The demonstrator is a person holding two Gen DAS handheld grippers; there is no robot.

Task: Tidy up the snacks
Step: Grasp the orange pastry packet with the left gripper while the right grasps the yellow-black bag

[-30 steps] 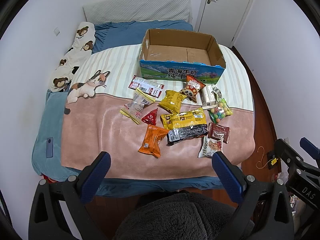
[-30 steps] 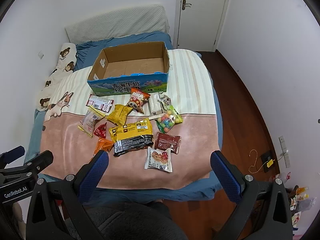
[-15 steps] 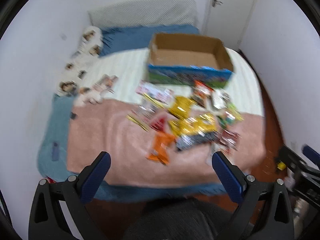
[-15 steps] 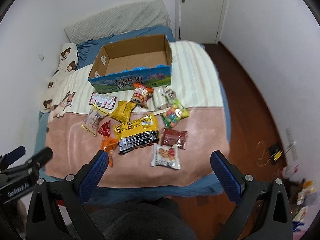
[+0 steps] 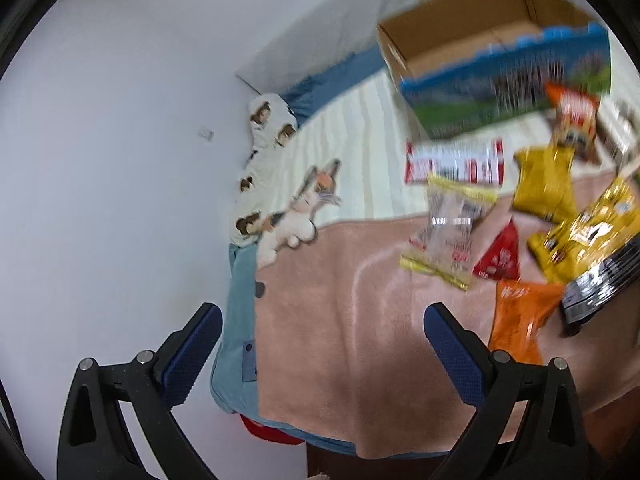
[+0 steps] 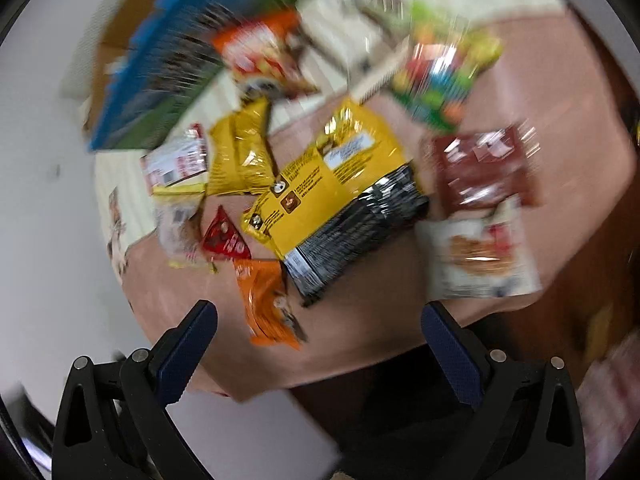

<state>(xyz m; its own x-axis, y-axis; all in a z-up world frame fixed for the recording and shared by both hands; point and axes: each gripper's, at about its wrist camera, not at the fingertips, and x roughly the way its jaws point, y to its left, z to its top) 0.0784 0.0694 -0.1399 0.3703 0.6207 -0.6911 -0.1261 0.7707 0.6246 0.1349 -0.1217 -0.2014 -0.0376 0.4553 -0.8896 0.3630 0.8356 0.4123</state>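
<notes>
Approach step: both grippers, left [image 5: 318, 338] and right [image 6: 318, 334], gape empty; next, close on the orange packet [image 6: 268, 300] at 12 o'clock.

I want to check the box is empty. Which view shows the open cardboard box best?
The left wrist view: the open cardboard box with the blue printed side shows its bare brown interior, only slightly blurred. The right wrist view catches just a heavily smeared blue side.
</notes>
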